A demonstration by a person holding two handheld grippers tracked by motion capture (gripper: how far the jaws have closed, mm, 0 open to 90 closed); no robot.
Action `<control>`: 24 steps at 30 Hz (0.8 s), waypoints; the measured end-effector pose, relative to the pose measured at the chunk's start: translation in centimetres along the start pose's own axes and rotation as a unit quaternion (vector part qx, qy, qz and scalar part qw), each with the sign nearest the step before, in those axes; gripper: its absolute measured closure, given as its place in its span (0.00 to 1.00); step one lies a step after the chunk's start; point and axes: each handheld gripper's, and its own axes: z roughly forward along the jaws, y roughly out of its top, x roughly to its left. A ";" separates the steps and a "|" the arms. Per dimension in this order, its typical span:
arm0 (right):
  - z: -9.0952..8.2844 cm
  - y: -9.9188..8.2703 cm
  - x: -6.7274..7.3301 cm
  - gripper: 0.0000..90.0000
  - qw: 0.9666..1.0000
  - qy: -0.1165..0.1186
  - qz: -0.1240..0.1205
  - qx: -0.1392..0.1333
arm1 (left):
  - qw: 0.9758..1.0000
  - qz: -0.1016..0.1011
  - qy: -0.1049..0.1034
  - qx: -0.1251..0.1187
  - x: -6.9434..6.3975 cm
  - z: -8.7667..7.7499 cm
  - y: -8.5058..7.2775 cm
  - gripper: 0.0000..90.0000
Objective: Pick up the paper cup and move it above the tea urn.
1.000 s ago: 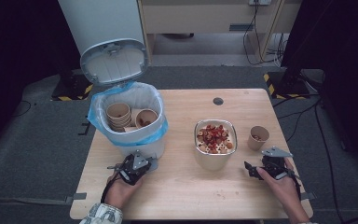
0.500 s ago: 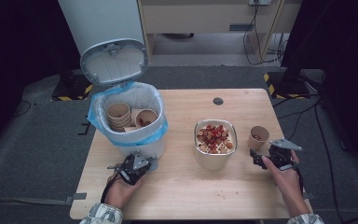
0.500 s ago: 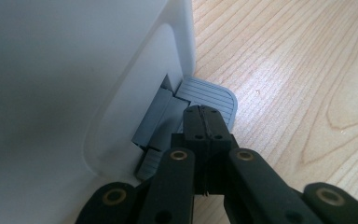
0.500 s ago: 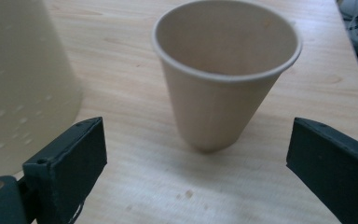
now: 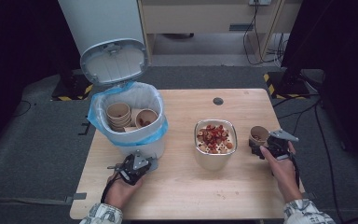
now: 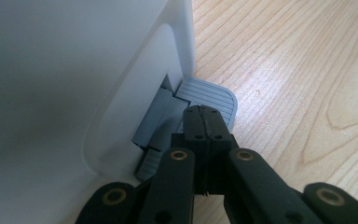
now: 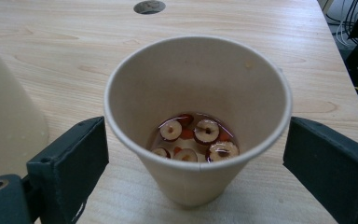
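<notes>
Right tool [image 7: 196,154] astride paper cup [image 7: 198,116] of sliced fruit [image 7: 196,137]

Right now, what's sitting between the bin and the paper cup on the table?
In the high view, the metal container of sliced fruit stands between the white bin and the paper cup; bare wood lies either side.

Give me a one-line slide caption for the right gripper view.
Right gripper open astride a paper cup of sliced dried fruit in liquid on the wooden table.
</notes>
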 end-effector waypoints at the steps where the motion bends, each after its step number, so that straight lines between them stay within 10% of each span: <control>1: 0.3 0.0 -0.1 0.09 1.000 0.000 0.004 -0.007 | 1.000 0.000 0.000 0.000 0.0 0.0 0.0 1.00; 24: 2.0 0.5 0.5 0.15 1.000 -0.012 -0.011 -0.015 | 1.000 -0.001 0.000 -0.002 0.0 0.0 0.0 1.00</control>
